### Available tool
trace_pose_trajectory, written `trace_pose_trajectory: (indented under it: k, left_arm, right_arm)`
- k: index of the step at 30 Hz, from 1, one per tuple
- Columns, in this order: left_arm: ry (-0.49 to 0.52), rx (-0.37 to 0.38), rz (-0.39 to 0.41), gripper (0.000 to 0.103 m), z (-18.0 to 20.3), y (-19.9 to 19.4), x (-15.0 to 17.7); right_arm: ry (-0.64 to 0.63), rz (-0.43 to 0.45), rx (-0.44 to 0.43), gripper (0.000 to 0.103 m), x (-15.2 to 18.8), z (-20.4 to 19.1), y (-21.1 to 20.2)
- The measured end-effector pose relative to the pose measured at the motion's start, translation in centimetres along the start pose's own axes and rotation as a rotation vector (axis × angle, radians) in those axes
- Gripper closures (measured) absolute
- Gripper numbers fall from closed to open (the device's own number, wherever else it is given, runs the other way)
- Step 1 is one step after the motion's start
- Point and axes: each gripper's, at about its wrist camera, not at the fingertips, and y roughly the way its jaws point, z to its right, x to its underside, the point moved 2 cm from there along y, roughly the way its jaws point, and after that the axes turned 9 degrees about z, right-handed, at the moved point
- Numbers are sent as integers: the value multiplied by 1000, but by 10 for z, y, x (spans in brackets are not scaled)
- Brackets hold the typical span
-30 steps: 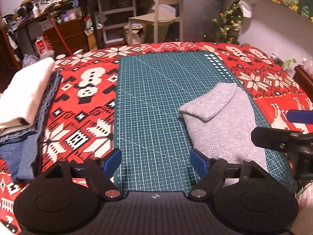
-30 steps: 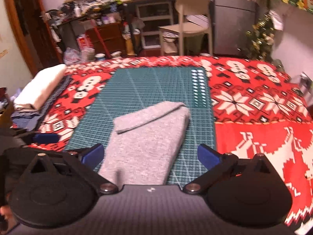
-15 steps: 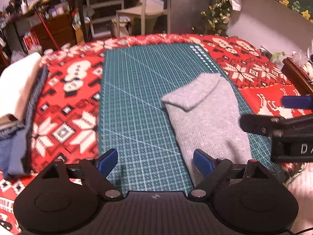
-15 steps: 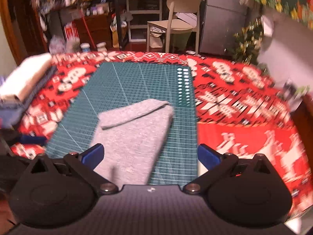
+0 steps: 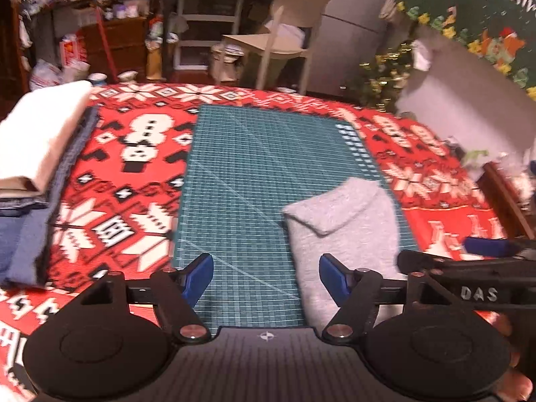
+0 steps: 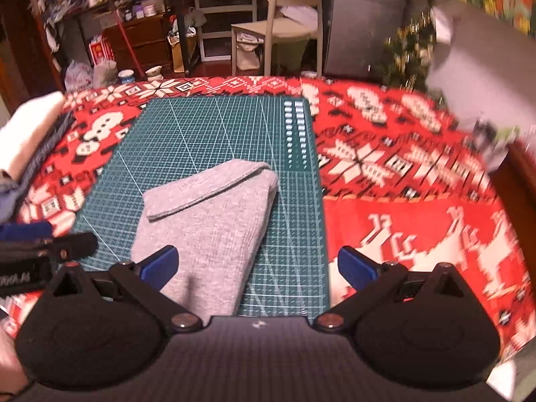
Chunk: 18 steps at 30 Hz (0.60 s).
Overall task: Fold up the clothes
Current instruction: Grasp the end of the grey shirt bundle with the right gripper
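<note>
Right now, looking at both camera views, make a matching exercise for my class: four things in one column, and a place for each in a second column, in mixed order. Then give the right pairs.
Things:
1. grey garment
2. pile of folded clothes
3. chair
4. cutting mat

Places:
A. on the floor beyond the far edge of the blanket
B. at the left edge of the blanket
C. on the right part of the green mat
D. flat in the middle of the red patterned blanket

Pairs: 1-C, 2-B, 3-A, 4-D
</note>
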Motion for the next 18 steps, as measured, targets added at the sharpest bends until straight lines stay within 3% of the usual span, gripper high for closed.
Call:
trace_pose_trajectory:
  k: [1, 2, 3, 5, 7, 9, 14, 18]
  left_arm:
    - [-1, 14, -7, 47, 1, 1, -1]
    - [-6, 36, -18, 58, 3, 2, -2]
    - [-12, 61, -30, 68, 4, 3, -3]
    - [-22, 104, -47, 79, 9, 5, -5]
    - [-28, 140, -57, 86, 15, 8, -7]
    - [-31, 174, -68, 92, 23, 12, -9]
    - [5, 249, -117, 94, 47, 26, -8]
    - [67, 259, -172, 94, 61, 41, 3]
  right_arm:
    - [17, 3, -25, 4, 0, 4, 1]
    - [30, 20, -47, 7, 1, 7, 1]
    - [48, 41, -58, 19, 1, 12, 0]
    - [93, 49, -68, 42, 2, 20, 3]
    - [146, 39, -95, 83, 3, 30, 10]
    - [202, 33, -136, 97, 2, 41, 20]
    - [321, 88, -244, 99, -9, 63, 35]
    - [368, 66, -298, 100, -17, 72, 65]
